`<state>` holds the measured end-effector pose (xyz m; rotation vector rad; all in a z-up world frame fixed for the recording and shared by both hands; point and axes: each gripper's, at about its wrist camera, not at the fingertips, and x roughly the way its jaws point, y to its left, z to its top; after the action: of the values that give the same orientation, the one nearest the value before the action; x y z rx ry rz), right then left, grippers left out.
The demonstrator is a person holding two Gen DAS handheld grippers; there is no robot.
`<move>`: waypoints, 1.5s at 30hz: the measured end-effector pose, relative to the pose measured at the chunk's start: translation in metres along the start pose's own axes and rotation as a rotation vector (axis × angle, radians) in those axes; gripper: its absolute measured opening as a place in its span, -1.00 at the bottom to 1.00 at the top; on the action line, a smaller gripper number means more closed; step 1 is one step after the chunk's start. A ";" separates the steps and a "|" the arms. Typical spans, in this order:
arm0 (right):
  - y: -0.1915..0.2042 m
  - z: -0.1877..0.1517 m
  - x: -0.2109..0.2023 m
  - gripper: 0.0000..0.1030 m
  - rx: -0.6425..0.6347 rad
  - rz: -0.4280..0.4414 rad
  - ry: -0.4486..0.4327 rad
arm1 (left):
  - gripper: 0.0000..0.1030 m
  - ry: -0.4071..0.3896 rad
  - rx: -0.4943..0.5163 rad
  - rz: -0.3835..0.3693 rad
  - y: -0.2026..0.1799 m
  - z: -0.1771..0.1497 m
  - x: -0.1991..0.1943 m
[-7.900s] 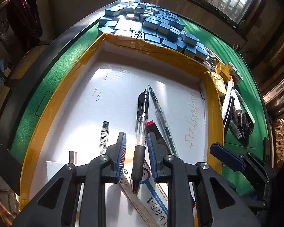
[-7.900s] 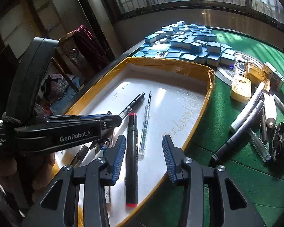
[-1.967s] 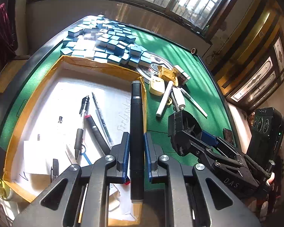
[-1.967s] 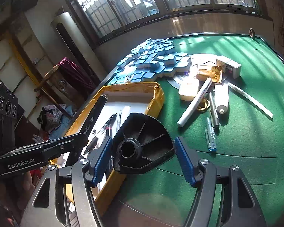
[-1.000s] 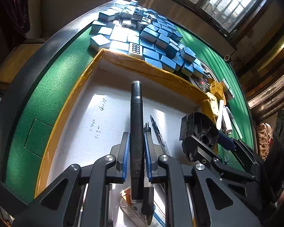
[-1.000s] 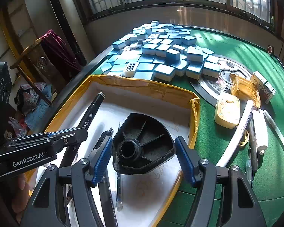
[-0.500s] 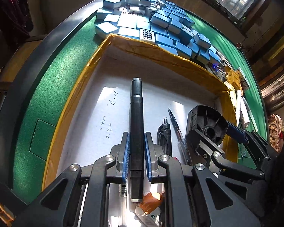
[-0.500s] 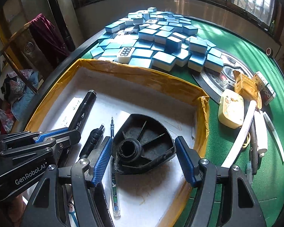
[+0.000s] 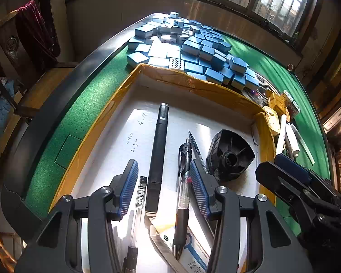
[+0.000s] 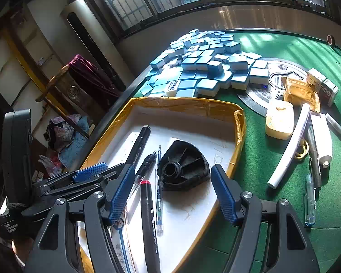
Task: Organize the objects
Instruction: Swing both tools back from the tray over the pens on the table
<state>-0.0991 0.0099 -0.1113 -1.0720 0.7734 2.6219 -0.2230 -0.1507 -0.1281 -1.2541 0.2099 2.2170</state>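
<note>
The left gripper (image 9: pixel 163 188) has just been opening its jaws; the black marker (image 9: pixel 158 157) lies free between them on the floor of the yellow-rimmed tray (image 9: pixel 193 84), no pad pressing it. The right gripper (image 10: pixel 174 195) has also just been opening, and its jaws stand clear on either side of the black fan-shaped plastic piece (image 10: pixel 184 168), which rests in the tray beside the pens. Both things look light and rigid; the marker is smooth and round, likely to roll, so take it mid-barrel. The ribbed piece seems best gripped across its flat sides. More pens and a white tube (image 10: pixel 288 145) wait on the green table (image 10: pixel 272 204)
</note>
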 end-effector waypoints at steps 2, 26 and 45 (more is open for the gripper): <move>-0.008 -0.011 -0.024 0.36 -0.016 0.018 -0.037 | 0.01 -0.057 -0.016 0.009 -0.013 -0.009 -0.016; -0.159 -0.065 -0.077 0.35 0.342 -0.025 -0.019 | 0.09 0.024 0.100 -0.192 -0.140 -0.058 -0.030; -0.138 -0.046 -0.050 -0.43 0.209 -0.169 0.051 | 0.09 0.059 0.101 -0.240 -0.131 -0.067 -0.026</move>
<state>0.0147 0.1015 -0.1577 -1.0959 0.9021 2.3248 -0.0911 -0.0809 -0.1251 -1.2229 0.1820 1.9430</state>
